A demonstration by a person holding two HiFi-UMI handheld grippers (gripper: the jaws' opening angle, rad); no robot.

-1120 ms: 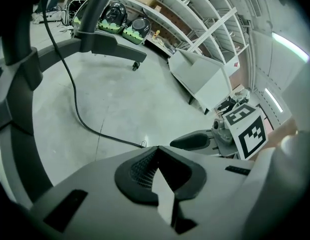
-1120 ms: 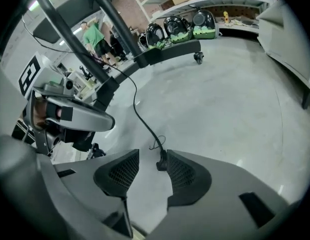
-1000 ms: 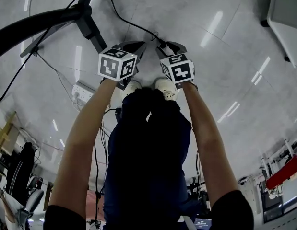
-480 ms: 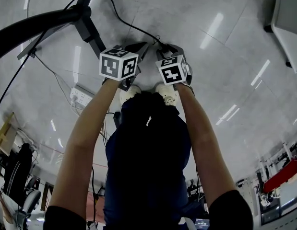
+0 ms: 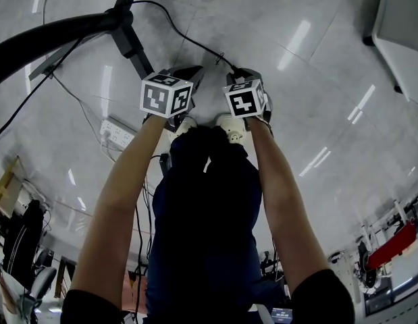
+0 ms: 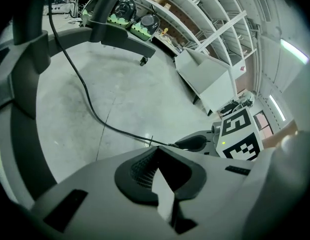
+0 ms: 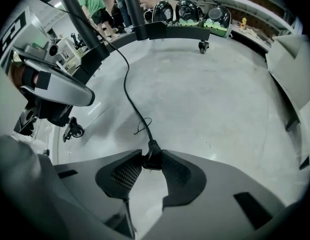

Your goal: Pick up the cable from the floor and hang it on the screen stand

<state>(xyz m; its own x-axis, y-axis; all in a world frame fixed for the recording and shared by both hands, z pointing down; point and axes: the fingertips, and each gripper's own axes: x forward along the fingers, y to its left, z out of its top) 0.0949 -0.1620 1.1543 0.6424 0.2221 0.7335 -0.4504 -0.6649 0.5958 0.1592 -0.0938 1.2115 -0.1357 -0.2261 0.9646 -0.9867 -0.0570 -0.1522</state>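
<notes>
Between the tips of the right gripper sits the black plug of the cable. Both ribbed pads bear on its sides. These jaws have just been closing, and the plug is clamped at floor level. The gripper points steeply down at the grey floor.

From the plug the cable lies on the floor and runs away in a slack curve towards the black stand. It reaches the stand beside the upright pole. A small loose loop of thin wire lies at the cable just beyond the plug. One caster shows under the stand's base.

The left gripper is just beside the right one. Its jaws are together at the tips, with nothing between them. In the left gripper view the cable passes over the floor beyond those tips and ends at the right gripper's jaws.

In the head view both grippers, left and right, are held low over the floor in front of the person's white shoes. Their marker cubes face up. The cable leads from the right gripper to the stand. A white power strip lies on the floor to the left, well apart from the plug.
</notes>
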